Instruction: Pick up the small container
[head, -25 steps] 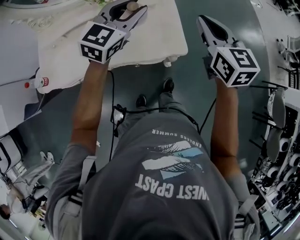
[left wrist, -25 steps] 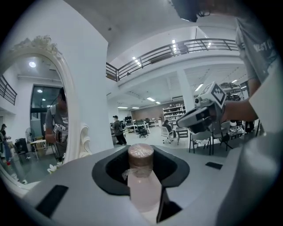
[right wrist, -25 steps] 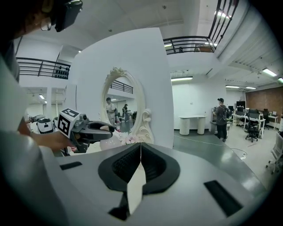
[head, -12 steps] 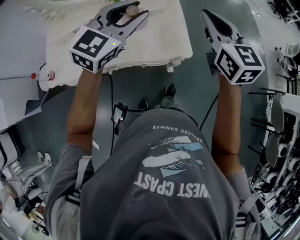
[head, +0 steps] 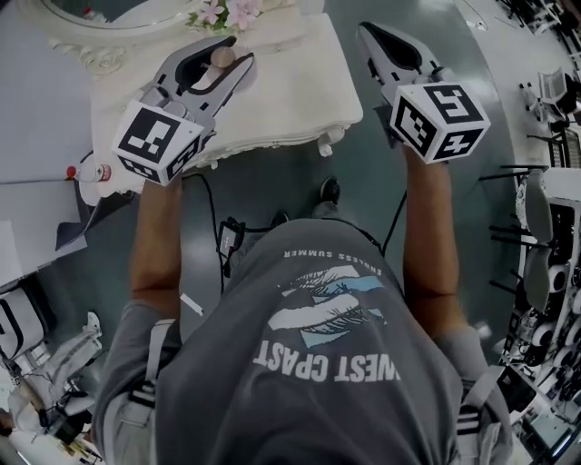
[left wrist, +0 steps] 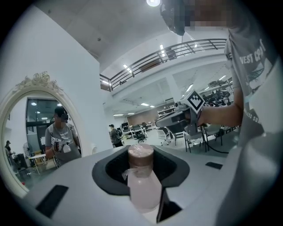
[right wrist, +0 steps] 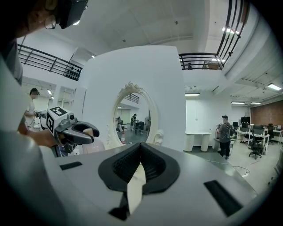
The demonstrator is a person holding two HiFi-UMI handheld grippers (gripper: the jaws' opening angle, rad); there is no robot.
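Note:
The small container (left wrist: 142, 176) is a pale pink bottle with a brown cap, and my left gripper (left wrist: 141, 154) is shut on it, the cap standing up between the jaws. In the head view the left gripper (head: 234, 53) holds the container (head: 221, 56) in the air over the white dressing table (head: 300, 82). My right gripper (head: 366, 29) hangs at the table's right edge. Its jaws (right wrist: 140, 150) are shut with nothing between them. The right gripper view also catches the left gripper (right wrist: 84, 131) off to the left.
An oval mirror (right wrist: 135, 114) in an ornate white frame stands at the table's back, with pink flowers (head: 227, 14) beside it. A red-capped bottle (head: 86, 171) lies left of the table. Cables (head: 227, 241) trail on the floor. Equipment racks (head: 545, 227) line the right.
The left gripper has drifted left and a little toward me with the container still in it. The right gripper has shifted slightly left. Neither grip has changed.

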